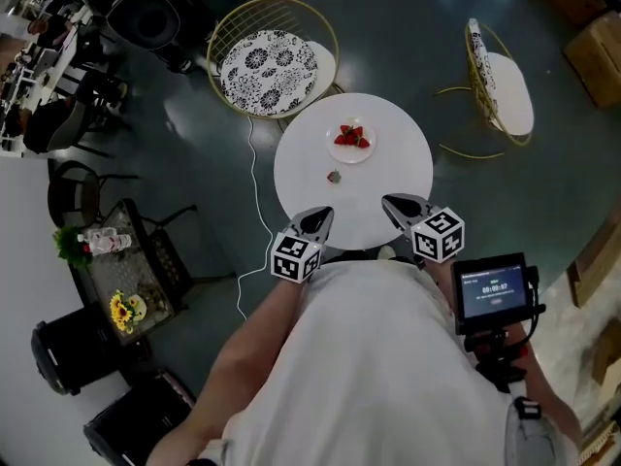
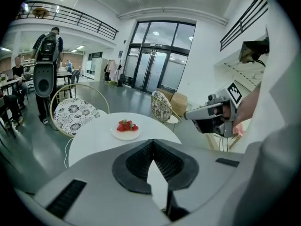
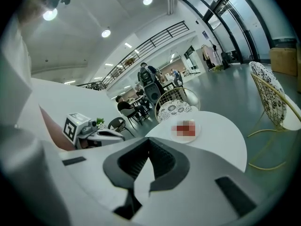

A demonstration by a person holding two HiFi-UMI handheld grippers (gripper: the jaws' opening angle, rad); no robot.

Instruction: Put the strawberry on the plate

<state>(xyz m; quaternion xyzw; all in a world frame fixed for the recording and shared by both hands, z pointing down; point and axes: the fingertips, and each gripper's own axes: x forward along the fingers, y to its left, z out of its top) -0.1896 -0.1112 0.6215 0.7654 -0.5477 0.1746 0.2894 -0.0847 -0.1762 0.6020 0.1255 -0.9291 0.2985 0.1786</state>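
A small white plate [image 1: 350, 149] with several red strawberries [image 1: 351, 136] sits near the far side of the round white table [image 1: 408, 163]. One loose strawberry [image 1: 334, 176] lies on the table nearer to me, apart from the plate. My left gripper [image 1: 321, 219] hovers at the table's near edge, shut and empty. My right gripper [image 1: 393, 205] hangs beside it, also shut with nothing in it. In the left gripper view the plate [image 2: 126, 135] shows beyond the left gripper [image 2: 153, 141]; the loose strawberry is hidden there. In the right gripper view the right gripper [image 3: 149, 140] points toward the plate [image 3: 198, 133].
A gold wire chair with a patterned cushion [image 1: 269, 66] stands behind the table, and another chair [image 1: 500, 81] at the right. A white cable [image 1: 254, 178] runs along the floor at the left. A side table with flowers [image 1: 121, 270] stands at the left. People sit far off.
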